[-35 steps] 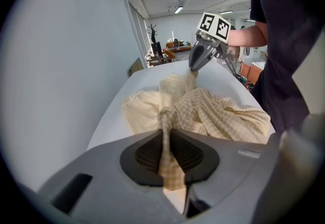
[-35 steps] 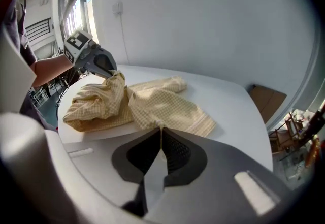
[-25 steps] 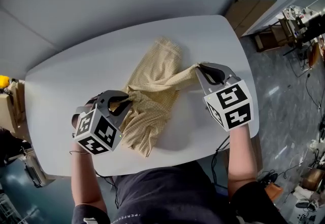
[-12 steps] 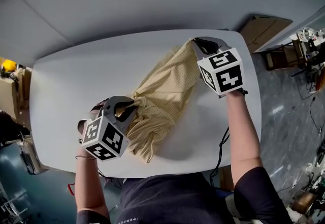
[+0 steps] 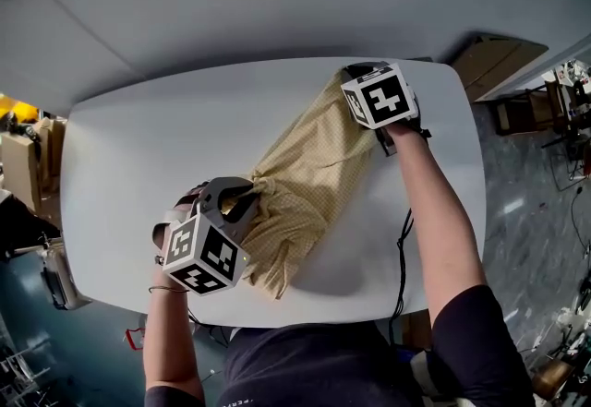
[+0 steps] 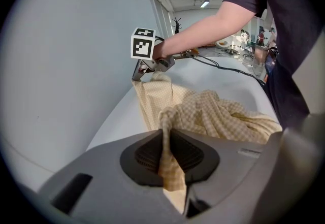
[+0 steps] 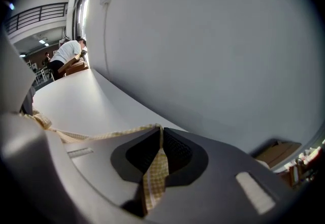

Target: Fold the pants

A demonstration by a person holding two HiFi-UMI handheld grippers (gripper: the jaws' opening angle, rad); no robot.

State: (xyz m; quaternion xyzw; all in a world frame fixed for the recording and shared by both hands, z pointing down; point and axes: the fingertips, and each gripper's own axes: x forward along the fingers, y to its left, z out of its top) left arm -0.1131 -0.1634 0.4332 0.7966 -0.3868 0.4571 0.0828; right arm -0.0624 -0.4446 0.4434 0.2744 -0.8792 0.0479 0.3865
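Meanwhile the right gripper (image 5: 358, 75), pinched shut on a corner of the pants (image 5: 309, 179), had swung from the table's right side out to its far edge, while the left gripper (image 5: 242, 200) kept its clamp on a bunched fold near the front. That drew the cloth into a long diagonal band across the table (image 5: 129, 165), probably to straighten it before any fold. Which end was the waistband stayed unclear, and from above the marker cube hid the right jaws.
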